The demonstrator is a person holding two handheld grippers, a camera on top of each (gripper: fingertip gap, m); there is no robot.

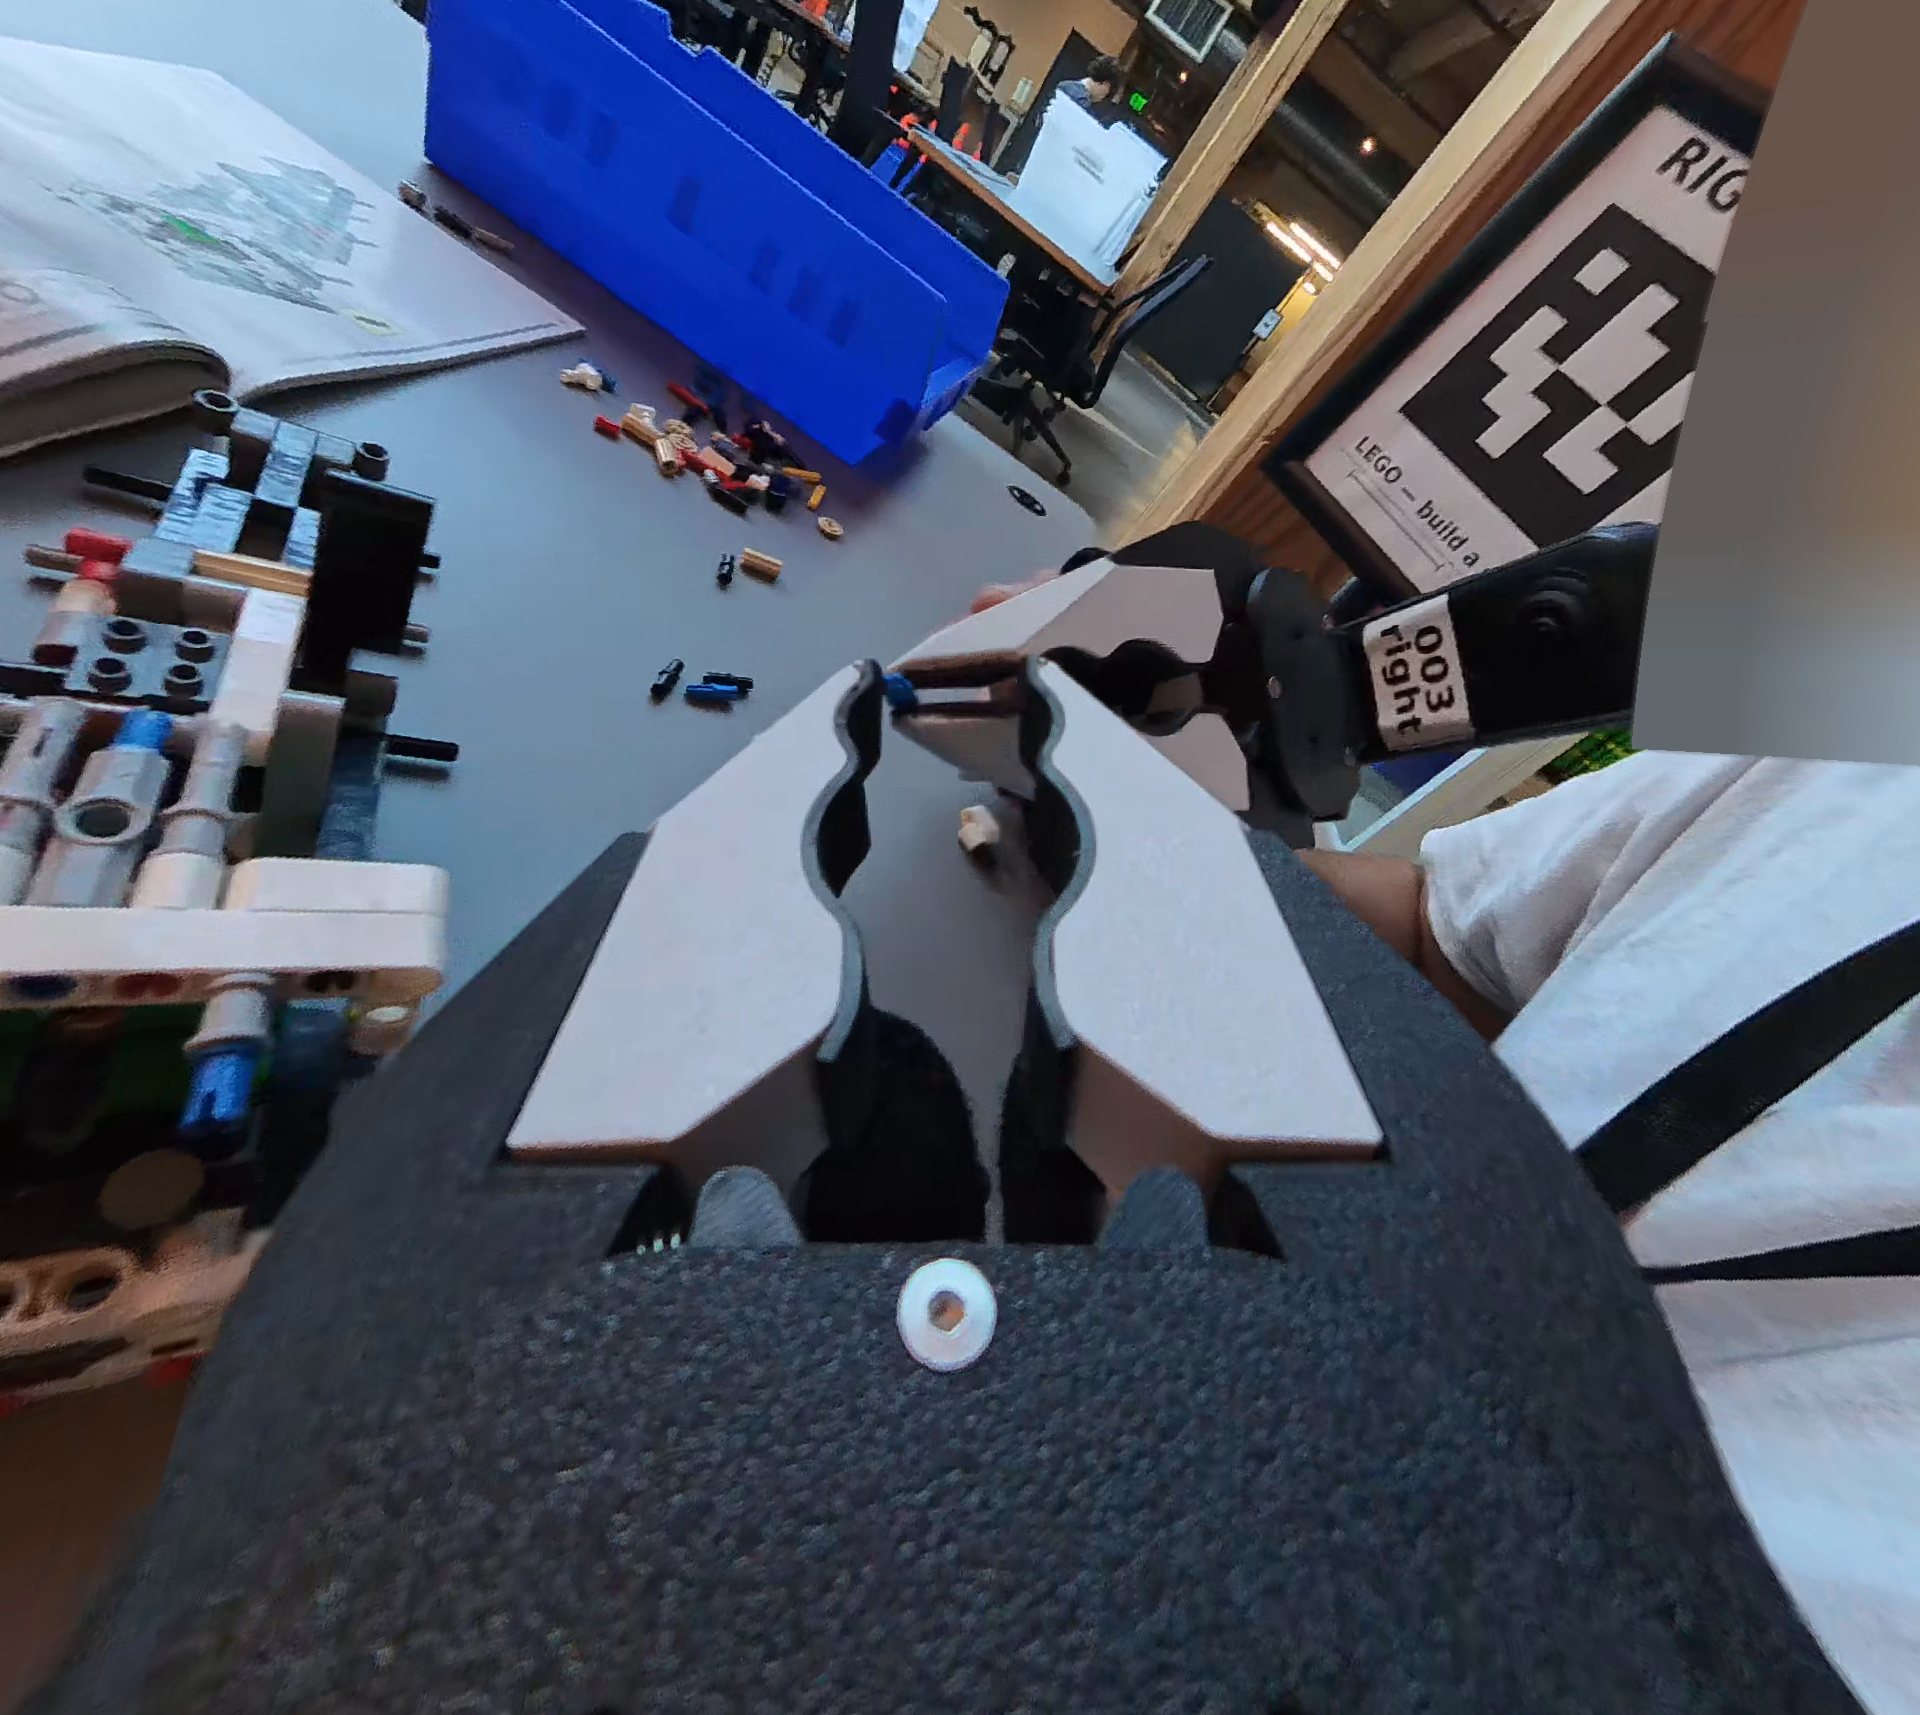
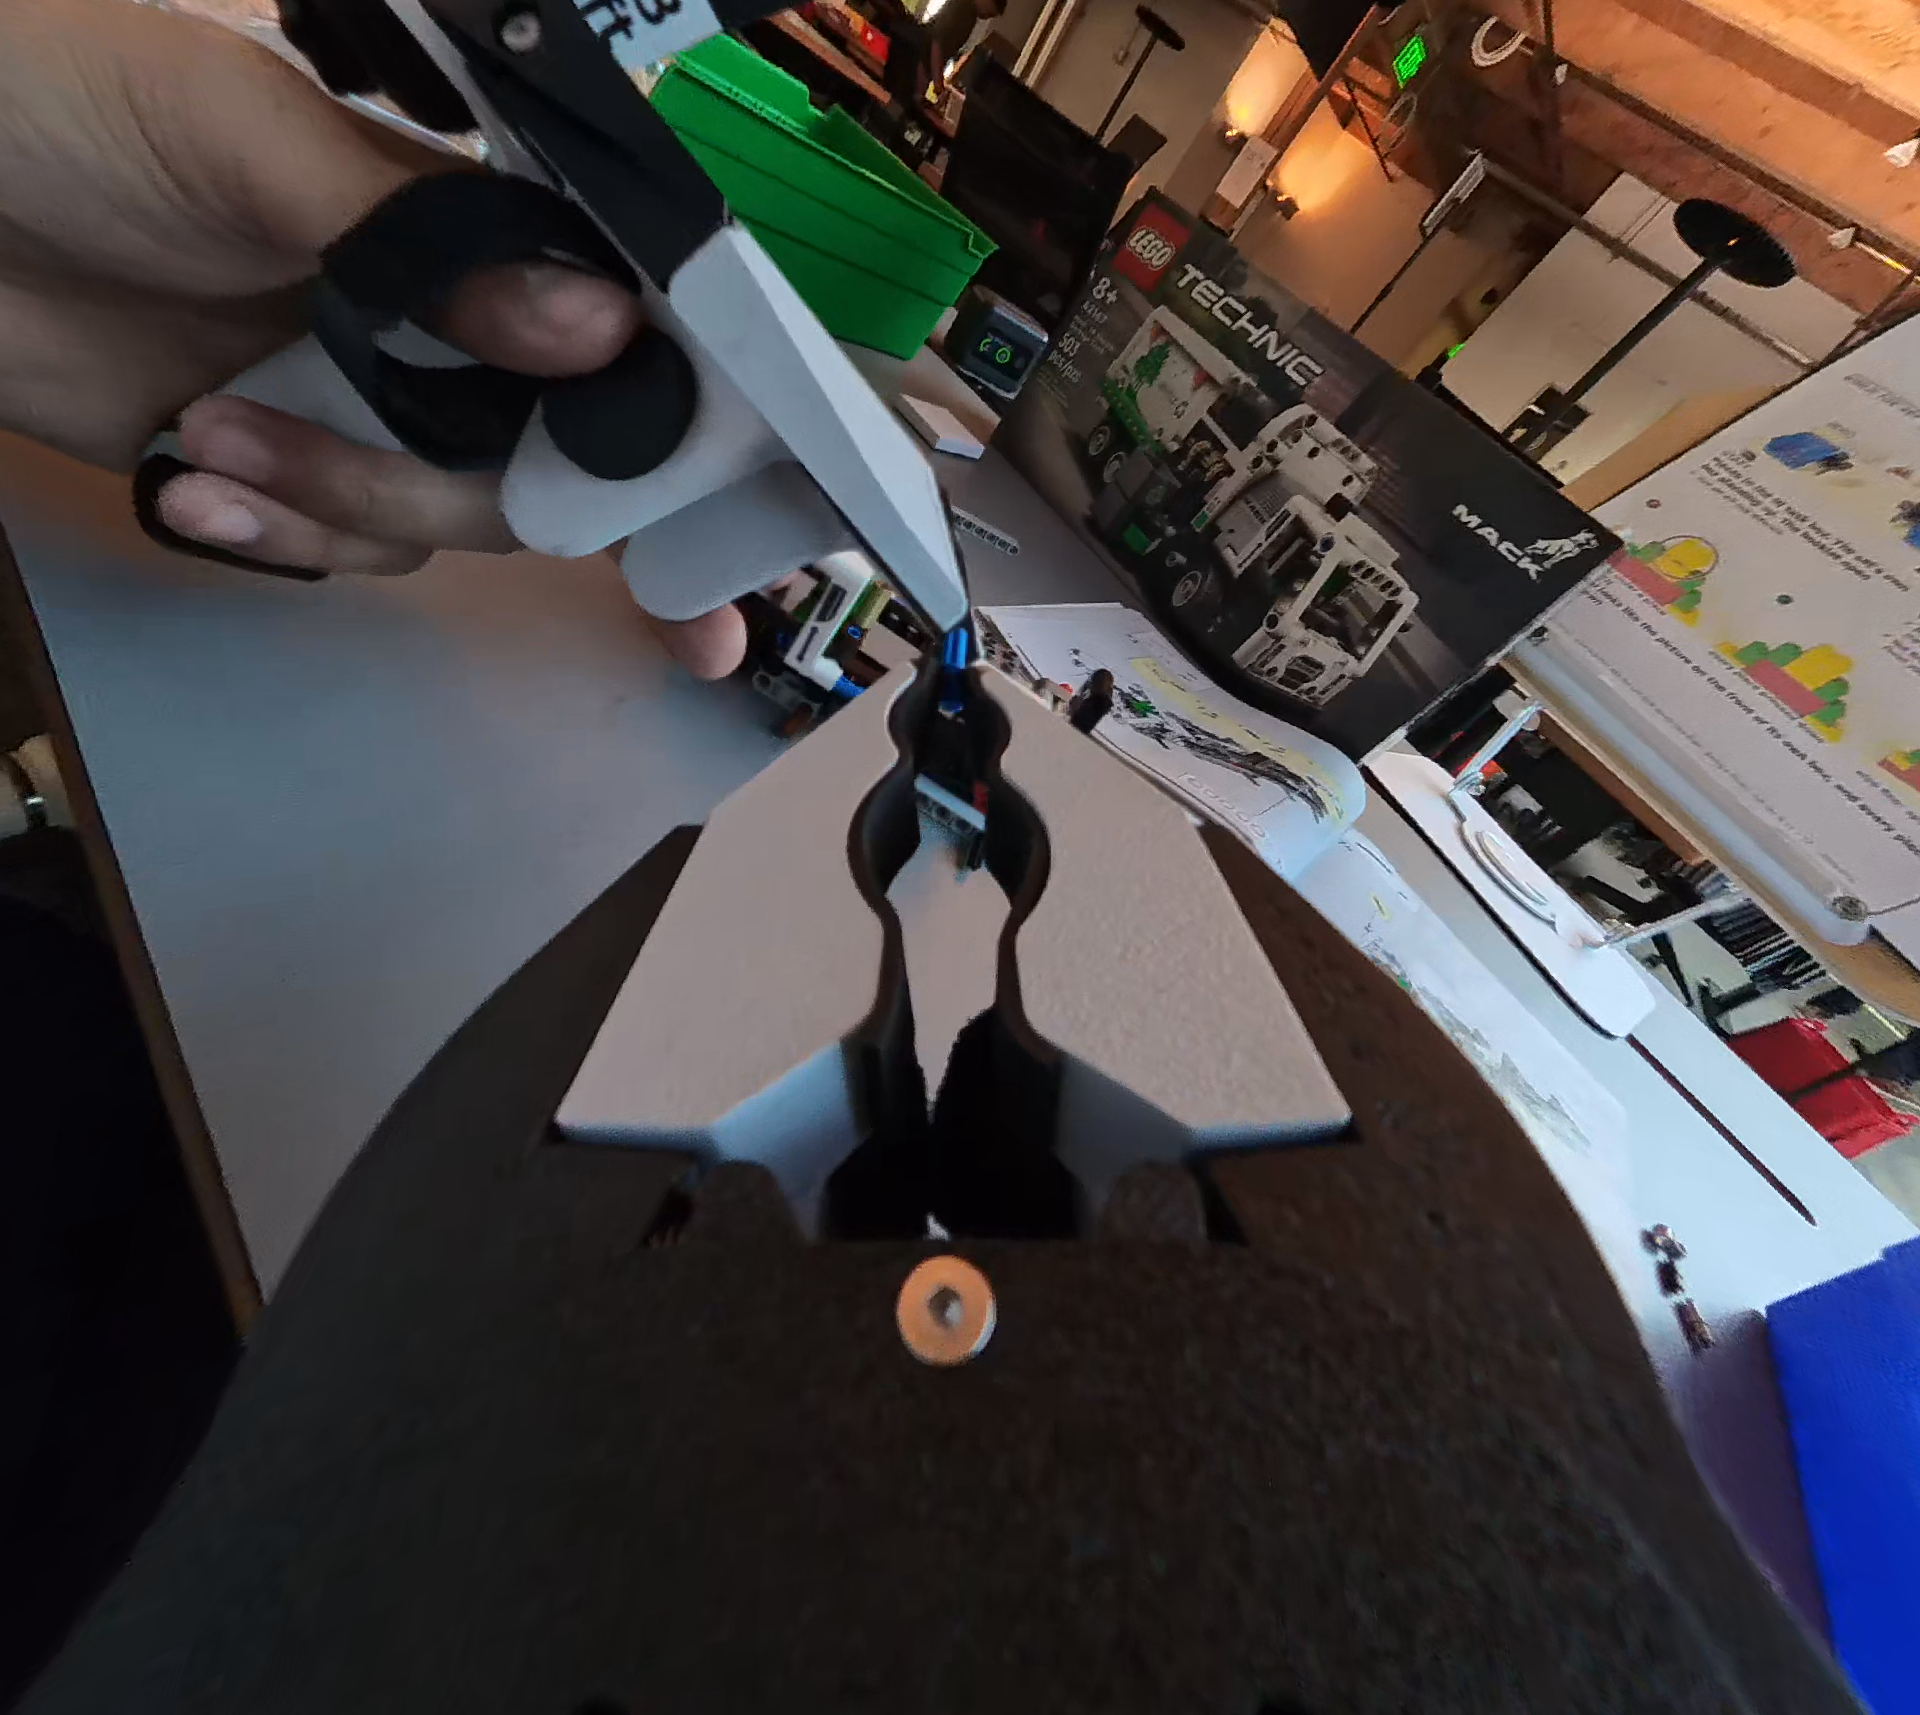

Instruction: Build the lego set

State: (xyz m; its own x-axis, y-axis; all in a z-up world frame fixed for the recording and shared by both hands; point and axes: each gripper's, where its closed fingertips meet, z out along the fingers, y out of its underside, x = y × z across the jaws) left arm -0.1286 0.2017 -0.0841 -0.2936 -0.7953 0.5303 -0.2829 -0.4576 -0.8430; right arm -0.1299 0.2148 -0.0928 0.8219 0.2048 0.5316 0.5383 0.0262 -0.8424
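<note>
— Two grippers meet tip to tip above the table (image 1: 582, 585). The right gripper (image 2: 951, 709) is clenched on a small black-and-grey lego piece (image 2: 951, 798) with a blue pin (image 2: 954, 663) sticking out of its front.

— Which way does that pin point?

— Its long axis runs along the right gripper's fingers, blue end forward and away from the camera, straight at the left gripper's tips. In the left wrist view the same blue pin (image 1: 899, 694) lies crosswise, pointing at the inner face of one finger.

— And the left gripper (image 1: 951, 689)?

— From its own camera the fingers stand apart, with the pin's end touching one pad. From the right wrist view its tips come down onto the blue end; I cannot tell whether they pinch it.

— Where is the rest of the build?

— Partly built model (image 1: 187, 730) sits on the table, well to the side. Loose pieces (image 1: 717, 450) lie scattered near a blue bin (image 1: 665, 211), beside an open instruction booklet (image 1: 208, 231). A boxed set (image 2: 1299, 481) stands behind the booklet.
</note>
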